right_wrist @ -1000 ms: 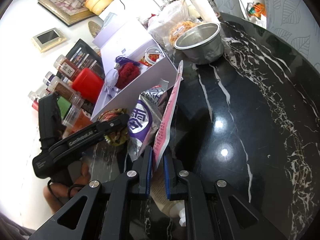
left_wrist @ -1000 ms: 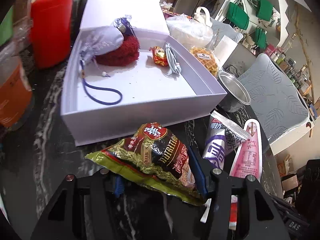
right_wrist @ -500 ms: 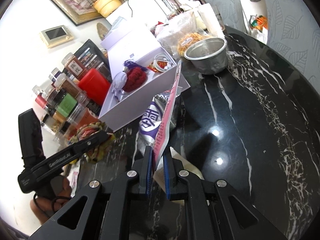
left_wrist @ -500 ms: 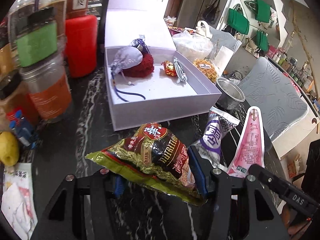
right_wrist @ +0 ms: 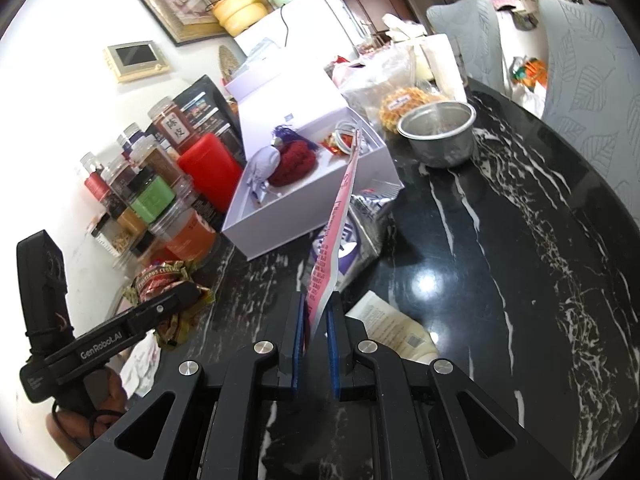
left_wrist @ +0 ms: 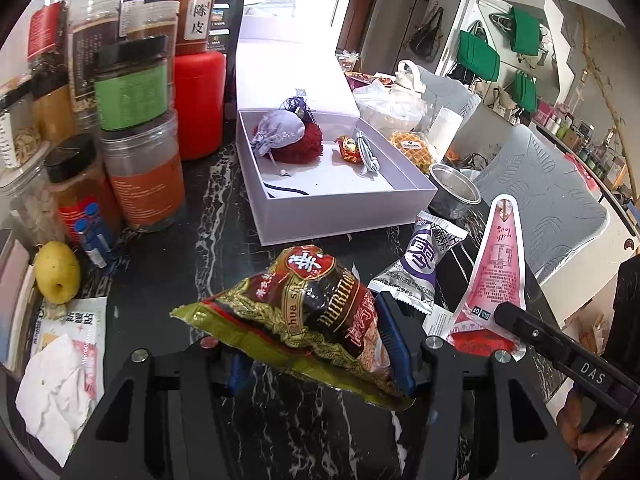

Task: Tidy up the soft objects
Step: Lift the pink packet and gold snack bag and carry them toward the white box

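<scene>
My left gripper [left_wrist: 316, 344] is shut on a red and gold snack bag [left_wrist: 312, 312] and holds it above the black marble table. My right gripper [right_wrist: 316, 320] is shut on a pink pouch [right_wrist: 336, 220], held upright; the pouch also shows in the left wrist view [left_wrist: 496, 268]. The snack bag shows at the left in the right wrist view [right_wrist: 160, 284]. An open white box [left_wrist: 332, 204] ahead holds a grey drawstring pouch [left_wrist: 280, 134], a red knitted piece [left_wrist: 304, 146], a small red packet and a coiled cable. A purple and silver packet [left_wrist: 420, 264] lies in front of the box.
Spice jars and a red canister [left_wrist: 200, 104] stand left of the box. A yellow fruit [left_wrist: 56, 272] and a white wrapper [left_wrist: 60, 376] lie at the left. A steel bowl [right_wrist: 440, 132], a waffle pack and plastic bags sit behind the box. Grey chairs stand beyond the table.
Both grippers have pulled back and risen from the box, each still holding its packet. The box looks smaller and the jars at the left have come into view.
</scene>
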Available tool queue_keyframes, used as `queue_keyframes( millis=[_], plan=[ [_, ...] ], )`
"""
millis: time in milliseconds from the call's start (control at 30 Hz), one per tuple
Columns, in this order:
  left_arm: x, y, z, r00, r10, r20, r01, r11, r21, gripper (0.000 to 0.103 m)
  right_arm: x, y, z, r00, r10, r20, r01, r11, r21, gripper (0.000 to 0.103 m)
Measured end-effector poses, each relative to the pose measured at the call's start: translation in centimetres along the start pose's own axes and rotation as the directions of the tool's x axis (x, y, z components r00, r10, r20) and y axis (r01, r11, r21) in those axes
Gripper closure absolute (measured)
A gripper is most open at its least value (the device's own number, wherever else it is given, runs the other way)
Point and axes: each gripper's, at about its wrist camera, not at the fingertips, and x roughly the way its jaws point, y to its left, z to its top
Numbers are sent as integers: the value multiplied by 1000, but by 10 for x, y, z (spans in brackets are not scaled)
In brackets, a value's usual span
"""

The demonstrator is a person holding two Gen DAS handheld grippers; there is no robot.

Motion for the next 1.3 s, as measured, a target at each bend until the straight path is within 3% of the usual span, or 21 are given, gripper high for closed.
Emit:
queue_keyframes(
  millis=[500,867,1300],
  plan=[
    [-38,1,11,996,36,83,-36,999,3,48,-11,27,12,999,38,36,-35,997,-74,92],
    [-52,-4,37,988,56,142,-59,998,20,48,-15,46,40,996,49,70,-38,988,-147,92],
    [-49,-17,75,982,32,188,-42,998,49,48,-17,59,80,991,52,120,-23,974,-227,92]
  ],
)
